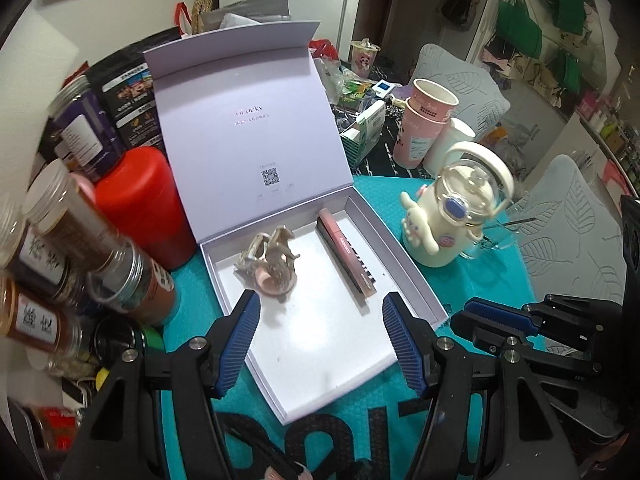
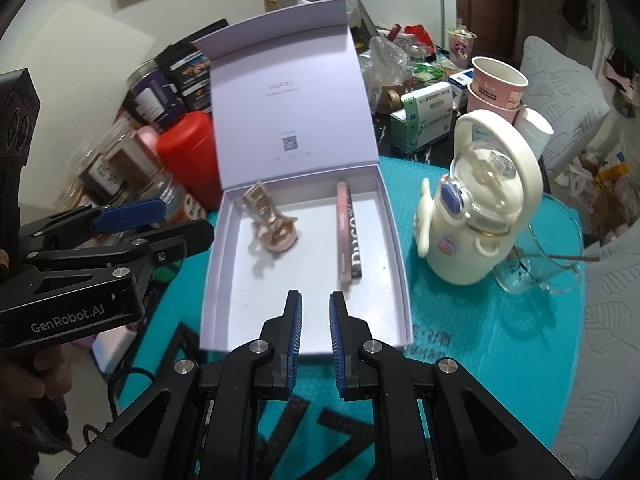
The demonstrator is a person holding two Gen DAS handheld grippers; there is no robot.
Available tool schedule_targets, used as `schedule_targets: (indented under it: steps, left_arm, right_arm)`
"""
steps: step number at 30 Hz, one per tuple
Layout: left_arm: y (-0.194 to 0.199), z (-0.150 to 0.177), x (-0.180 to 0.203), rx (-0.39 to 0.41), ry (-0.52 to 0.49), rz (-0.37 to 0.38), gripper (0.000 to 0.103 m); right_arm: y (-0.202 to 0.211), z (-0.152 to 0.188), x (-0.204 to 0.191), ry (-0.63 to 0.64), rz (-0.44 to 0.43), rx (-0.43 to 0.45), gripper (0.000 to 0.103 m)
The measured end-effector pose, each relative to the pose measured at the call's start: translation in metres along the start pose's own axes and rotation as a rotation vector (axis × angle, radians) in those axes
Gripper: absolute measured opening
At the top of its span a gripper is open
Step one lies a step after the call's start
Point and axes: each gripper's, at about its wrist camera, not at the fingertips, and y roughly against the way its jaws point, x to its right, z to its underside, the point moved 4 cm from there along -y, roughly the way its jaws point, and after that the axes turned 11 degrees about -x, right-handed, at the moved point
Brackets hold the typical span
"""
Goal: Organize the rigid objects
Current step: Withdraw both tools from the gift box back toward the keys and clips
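An open lilac gift box (image 1: 404, 256) (image 2: 394, 232) lies on the teal mat with its lid up. Inside it a beige hair claw on a pink round piece (image 1: 274, 264) (image 2: 274, 228) sits at the left, and two slim pink tubes (image 1: 346, 252) (image 2: 347, 232) lie along the right wall. My left gripper (image 1: 320, 312) is open and empty over the box's near part. My right gripper (image 2: 314, 308) is empty, its jaws a narrow gap apart above the box's front edge; it also shows in the left wrist view (image 1: 500, 320).
A cream cartoon water bottle (image 1: 452, 216) (image 2: 476, 208) stands right of the box, with a glass mug (image 2: 548, 256) beside it. A red canister (image 1: 144, 204) (image 2: 188, 152) and spice jars (image 1: 80, 240) crowd the left. Pink paper cups (image 1: 424, 120) (image 2: 496, 84) stand behind.
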Motion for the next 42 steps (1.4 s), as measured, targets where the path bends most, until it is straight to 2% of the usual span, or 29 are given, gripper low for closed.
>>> schedule_targets:
  steps: [15,28,42]
  left_arm:
    - [0.03,0.065,0.034,0.027,0.07,-0.045,0.063]
    - [0.036,0.127,0.065,0.01,0.18,-0.048,0.063]
    - [0.032,0.186,0.051,-0.012,0.35,-0.058,0.063]
  right_arm:
    - [0.03,0.062,-0.003,0.065,-0.042,0.006,0.014]
    - [0.042,0.12,0.008,0.157,-0.082,-0.047,0.014]
    - [0.026,0.154,-0.009,0.277,-0.17,-0.127,0.014]
